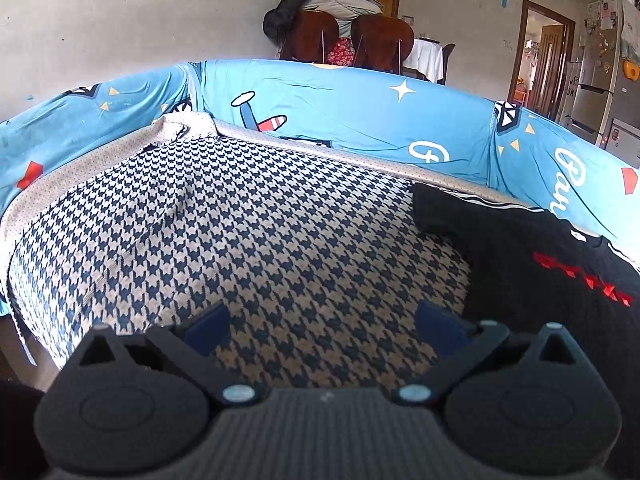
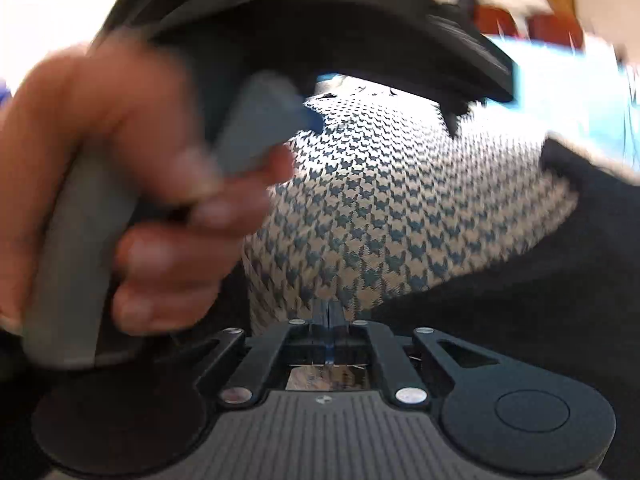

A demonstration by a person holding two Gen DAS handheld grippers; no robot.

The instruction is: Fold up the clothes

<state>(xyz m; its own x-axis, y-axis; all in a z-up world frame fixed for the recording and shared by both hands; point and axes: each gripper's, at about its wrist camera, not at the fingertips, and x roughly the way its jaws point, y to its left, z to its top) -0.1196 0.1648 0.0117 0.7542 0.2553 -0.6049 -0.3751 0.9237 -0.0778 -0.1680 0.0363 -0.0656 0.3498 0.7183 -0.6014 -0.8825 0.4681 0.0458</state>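
Pinching together over the houndstooth cover, the right gripper (image 2: 329, 316) is clenched, with no cloth visibly caught between its tips. The left gripper (image 1: 322, 328) hangs released above the sofa seat (image 1: 260, 232). The black garment (image 1: 540, 264) lies at the seat's right edge, against the blue backrest (image 1: 360, 112).

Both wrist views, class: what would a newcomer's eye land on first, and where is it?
The houndstooth garment fills the middle of the bed, ringed by a bright blue cartoon-print bumper. A black garment with red marks lies to its right. In the right wrist view, a blurred hand gripping the other tool looms at left.
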